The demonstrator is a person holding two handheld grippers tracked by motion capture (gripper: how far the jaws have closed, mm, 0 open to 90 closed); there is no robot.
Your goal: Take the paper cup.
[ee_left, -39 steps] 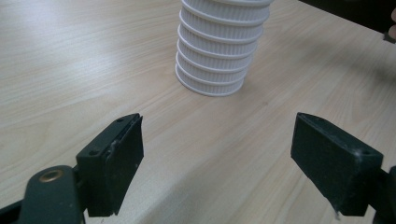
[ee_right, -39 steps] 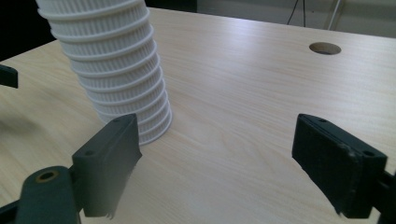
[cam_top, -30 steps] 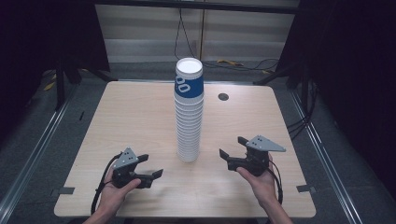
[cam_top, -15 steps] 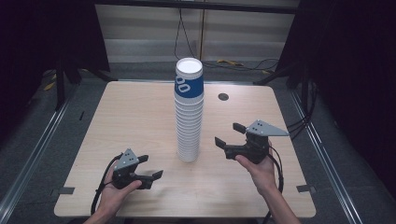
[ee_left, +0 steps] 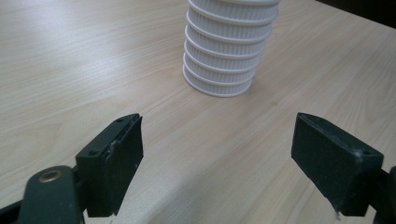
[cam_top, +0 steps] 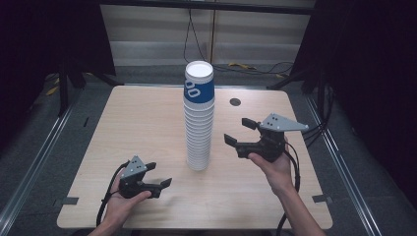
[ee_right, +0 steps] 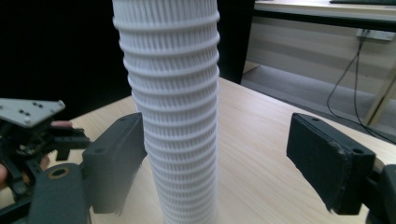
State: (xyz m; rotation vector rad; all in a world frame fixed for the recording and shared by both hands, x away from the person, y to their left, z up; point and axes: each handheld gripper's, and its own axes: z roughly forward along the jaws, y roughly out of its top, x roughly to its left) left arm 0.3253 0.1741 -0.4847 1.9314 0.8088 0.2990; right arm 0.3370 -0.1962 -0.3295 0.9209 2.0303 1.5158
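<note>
Clearly the tall stack of paper cups (cam_top: 198,118) was going to be light and tippy; it stood upright on the counter (cam_top: 147,123) between my two pairs of tongs, ahead of the left tongs (cam_top: 160,177) and just off the tips of the right tongs (cam_top: 236,132). I judged the ribbed white walls thin and easy to crush, though the ridges should give the pads some bite. A firm squeeze low down would dent the cups, and a shove up high would topple the column, so I reckoned the best hold was a gentle one around the top cup with its blue band (cam_top: 198,91).

Both pairs stood spread and empty; the right pair's jaws had just been closing a little, with nothing between them.

From above I could see the blue band and the white rim. My right gripper view gave the ribbing close up (ee_right: 170,107), with the stack nearer the left-hand jaw. My left gripper view gave the base (ee_left: 219,81) sitting flat on the wood.
</note>
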